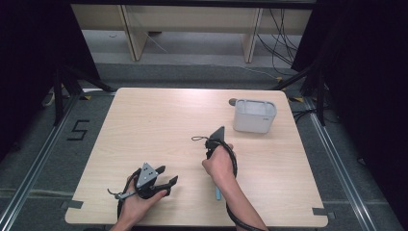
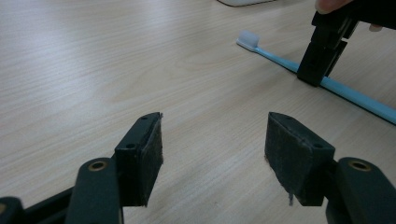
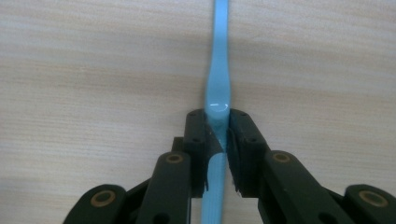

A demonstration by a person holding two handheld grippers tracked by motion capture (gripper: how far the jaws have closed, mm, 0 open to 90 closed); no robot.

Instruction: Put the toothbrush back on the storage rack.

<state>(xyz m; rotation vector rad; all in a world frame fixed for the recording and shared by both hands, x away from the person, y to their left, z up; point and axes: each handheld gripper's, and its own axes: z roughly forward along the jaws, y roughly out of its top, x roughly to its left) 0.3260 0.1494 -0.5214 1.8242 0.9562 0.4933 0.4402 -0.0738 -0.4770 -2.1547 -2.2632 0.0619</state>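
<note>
A light blue toothbrush (image 2: 280,59) with a white head lies along the wooden table (image 1: 159,125). My right gripper (image 3: 217,135) is shut on its handle (image 3: 218,84), coming down on it from above. In the left gripper view that same gripper (image 2: 322,51) pinches the handle behind the head. In the high view a hand covers most of the right gripper (image 1: 210,153), and a short blue end of the toothbrush (image 1: 217,194) pokes out below the wrist. My left gripper (image 2: 212,140) is open and holds nothing, low over the table at the front left (image 1: 168,174).
A white rectangular container (image 1: 255,115) stands at the table's back right, with a small dark round object (image 1: 233,101) just behind its left corner. A thin dark cord (image 1: 198,139) lies by the right gripper. Floor rails and black curtains surround the table.
</note>
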